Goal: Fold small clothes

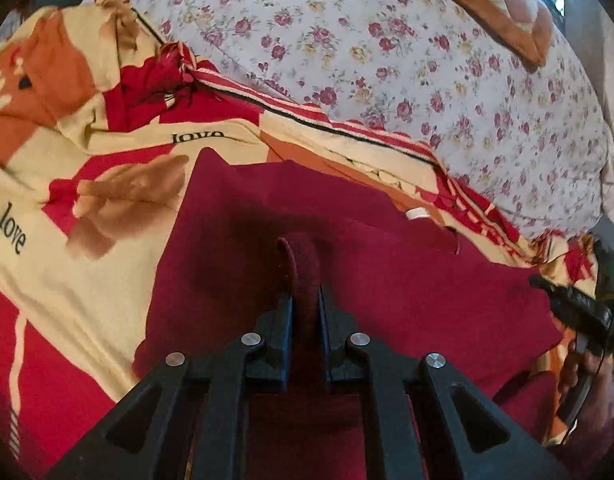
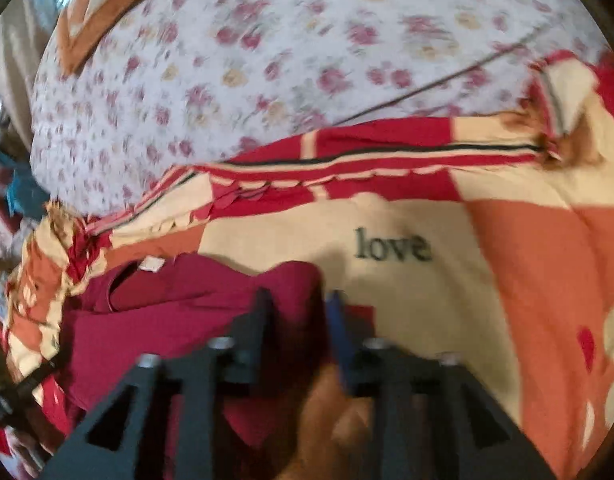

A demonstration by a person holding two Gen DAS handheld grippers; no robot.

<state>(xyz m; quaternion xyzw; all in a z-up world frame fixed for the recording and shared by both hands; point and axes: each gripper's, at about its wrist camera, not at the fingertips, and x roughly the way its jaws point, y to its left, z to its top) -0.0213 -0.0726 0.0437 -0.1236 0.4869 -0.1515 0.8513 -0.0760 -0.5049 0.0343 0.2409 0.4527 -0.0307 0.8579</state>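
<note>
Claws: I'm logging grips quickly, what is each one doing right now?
Left claw: closed on a hem fold of the maroon garment.
Right claw: open, holding nothing, at the garment's edge.

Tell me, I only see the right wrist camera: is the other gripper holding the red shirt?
Observer: Yes. The left gripper has its fingers shut on a folded edge of the maroon garment.
Operator: Is the shirt all crumpled there?
Observer: No, from that side it lies mostly flat on the blanket.
Operator: Any more words on the blanket?
Observer: Yes, a second "love" print sits near that view's left edge.
</note>
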